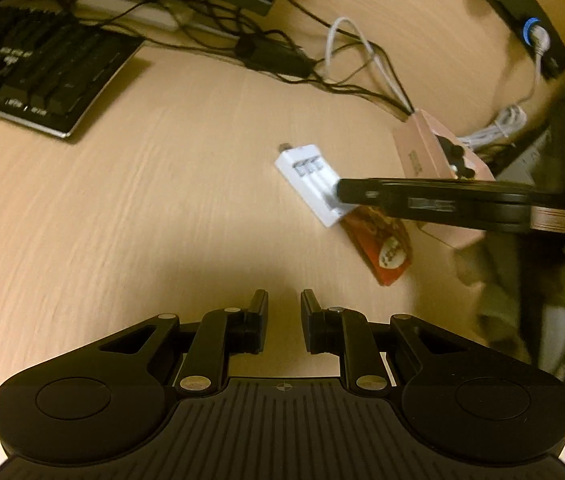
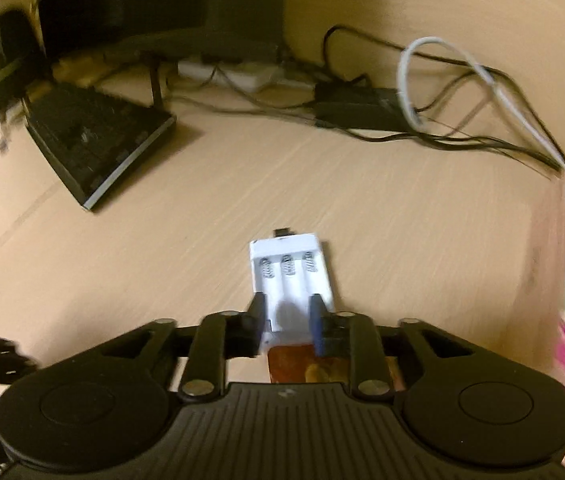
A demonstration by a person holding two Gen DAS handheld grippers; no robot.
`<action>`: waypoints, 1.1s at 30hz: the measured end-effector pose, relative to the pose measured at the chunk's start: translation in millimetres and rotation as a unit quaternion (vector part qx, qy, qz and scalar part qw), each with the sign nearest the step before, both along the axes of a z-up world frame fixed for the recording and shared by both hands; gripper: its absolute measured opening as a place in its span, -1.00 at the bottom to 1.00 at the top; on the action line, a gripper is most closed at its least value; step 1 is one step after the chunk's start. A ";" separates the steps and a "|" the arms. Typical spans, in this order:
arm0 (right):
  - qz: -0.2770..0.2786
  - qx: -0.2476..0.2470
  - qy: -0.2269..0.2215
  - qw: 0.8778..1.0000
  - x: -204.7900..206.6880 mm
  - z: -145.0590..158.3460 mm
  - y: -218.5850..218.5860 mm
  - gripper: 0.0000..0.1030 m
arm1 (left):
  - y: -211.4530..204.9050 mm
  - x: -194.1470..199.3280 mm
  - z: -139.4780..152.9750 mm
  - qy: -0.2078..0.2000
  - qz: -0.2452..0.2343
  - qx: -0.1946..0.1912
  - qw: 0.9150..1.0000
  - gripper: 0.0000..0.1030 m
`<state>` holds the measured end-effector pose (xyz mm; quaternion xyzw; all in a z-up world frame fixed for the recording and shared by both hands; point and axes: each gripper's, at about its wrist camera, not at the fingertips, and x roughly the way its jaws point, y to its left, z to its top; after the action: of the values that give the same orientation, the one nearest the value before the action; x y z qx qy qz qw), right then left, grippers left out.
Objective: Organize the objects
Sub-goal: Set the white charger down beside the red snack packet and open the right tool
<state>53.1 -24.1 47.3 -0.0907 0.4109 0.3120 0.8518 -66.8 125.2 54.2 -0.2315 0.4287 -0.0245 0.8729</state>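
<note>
Right wrist view — right gripper [image 2: 287, 312] fingers straddle the white battery holder [image 2: 292, 276], grip unclear; left gripper [image 1: 284, 310] fingers apart, empty.

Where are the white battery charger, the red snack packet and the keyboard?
white battery charger [image 2: 291, 276]: right wrist view, battery bays.
red snack packet [image 1: 382, 246]: left wrist view, printed front.
keyboard [image 1: 38, 68]: left wrist view, keys.

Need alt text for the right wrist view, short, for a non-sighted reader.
The right gripper straddles the near end of a white battery charger lying on a wooden desk, with its bays empty. A black keyboard sits far left and tangled cables run along the back.
</note>
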 end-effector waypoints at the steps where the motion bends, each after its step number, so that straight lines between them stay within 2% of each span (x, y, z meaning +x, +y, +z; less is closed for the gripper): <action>1: -0.015 0.013 -0.012 1.000 -5.0 5.2 -12.5 0.14 | -1.3 0.7 -1.1 0.002 -0.001 0.005 1.000 -0.63; 3: -0.036 0.024 -0.034 0.999 -17.9 13.8 -35.2 0.57 | -2.2 1.9 -5.2 0.010 0.003 0.008 1.000 -0.63; 6: -0.037 0.014 -0.039 0.998 -32.7 12.4 -51.0 0.78 | -7.5 5.6 -6.6 0.012 -0.001 0.017 1.000 -0.63; 9: -0.037 -0.011 -0.045 0.998 -42.8 2.1 -54.3 0.79 | -11.8 15.9 -2.7 0.013 -0.006 0.033 0.999 -0.63; 13: -0.042 -0.016 -0.031 0.998 -49.2 -8.5 -53.3 0.80 | -15.2 39.9 4.6 0.009 -0.003 0.018 1.000 -0.63; 15: -0.039 -0.023 -0.042 0.998 -57.1 -9.8 -54.5 0.95 | -17.1 53.0 8.1 0.006 0.003 0.013 1.000 -0.63; 19: -0.020 -0.041 -0.060 0.997 -63.0 -12.0 -51.9 0.97 | -25.7 69.5 15.0 0.001 -0.003 0.043 0.999 -0.63; 25: -0.009 -0.046 -0.058 0.997 -49.4 -18.9 -43.1 0.98 | -20.9 70.6 17.7 0.003 -0.004 0.062 0.998 -0.63; 29: 0.003 -0.058 -0.057 0.997 -33.0 -28.5 -31.9 1.00 | -9.8 64.0 15.4 0.009 0.012 0.064 0.998 -0.63; 33: 0.008 -0.052 -0.034 0.998 -15.1 -37.1 -28.4 0.97 | -0.9 57.9 12.6 0.018 0.026 0.065 0.997 -0.63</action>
<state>38.0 -52.5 10.1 -0.1485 0.3968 0.2938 0.8568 -8.9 124.2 66.9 -0.1852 0.4389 0.0302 0.8787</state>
